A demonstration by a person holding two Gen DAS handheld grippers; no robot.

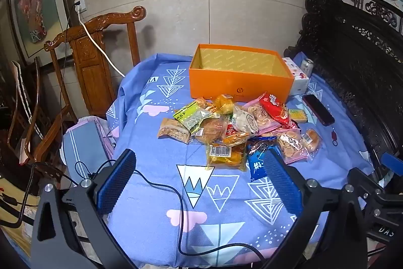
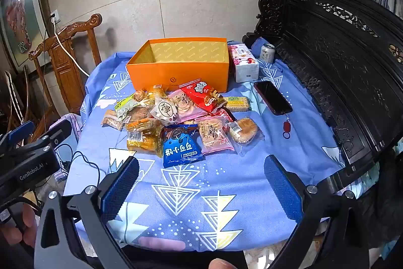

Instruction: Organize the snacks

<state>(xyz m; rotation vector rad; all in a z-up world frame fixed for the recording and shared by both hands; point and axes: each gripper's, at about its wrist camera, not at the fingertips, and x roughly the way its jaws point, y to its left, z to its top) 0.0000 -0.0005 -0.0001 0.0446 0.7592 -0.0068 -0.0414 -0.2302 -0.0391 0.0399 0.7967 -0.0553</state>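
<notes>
Table draped in a blue cloth (image 2: 226,193) printed with white triangles and pink clouds. At its far side stands an open orange cardboard box (image 2: 181,72), rectangular, patterned yellow lining, nothing visible inside.

Snacks all lie outside the box, heaped on the cloth just in front of its near wall. In the pile: a blue foil packet with white lettering (image 2: 182,149) nearest the grippers; a yellow transparent wrapper with a barcode label (image 2: 144,140) touching its left edge; a pink packet of round crackers (image 2: 214,136) on its right; a clear-wrapped round brown pastry (image 2: 243,130) further right. Behind these, a red crinkled snack bag (image 2: 204,95) leans close to the box front, a white round-labelled bun packet (image 2: 165,110) and a green-and-clear packet (image 2: 124,105) to the left. A flat pack of pale biscuits with a green label (image 2: 238,102) lies at the pile's right edge.

Right of the box: a white and pink carton (image 2: 244,64), touching or nearly so, and a small drinks can (image 2: 267,52) behind it. A dark phone (image 2: 272,97) lies flat on the cloth, a red tag (image 2: 286,126) near its end.

Left gripper (image 1: 201,183): blue ribbed pads spread wide, released, nothing between them, angled down over bare cloth short of the pile. A black cable (image 1: 176,193) trails across the cloth there.

Right gripper (image 2: 201,188): likewise spread wide and empty, hovering short of the blue packet.

Carved wooden chair (image 2: 65,59) stands left of the table.
</notes>
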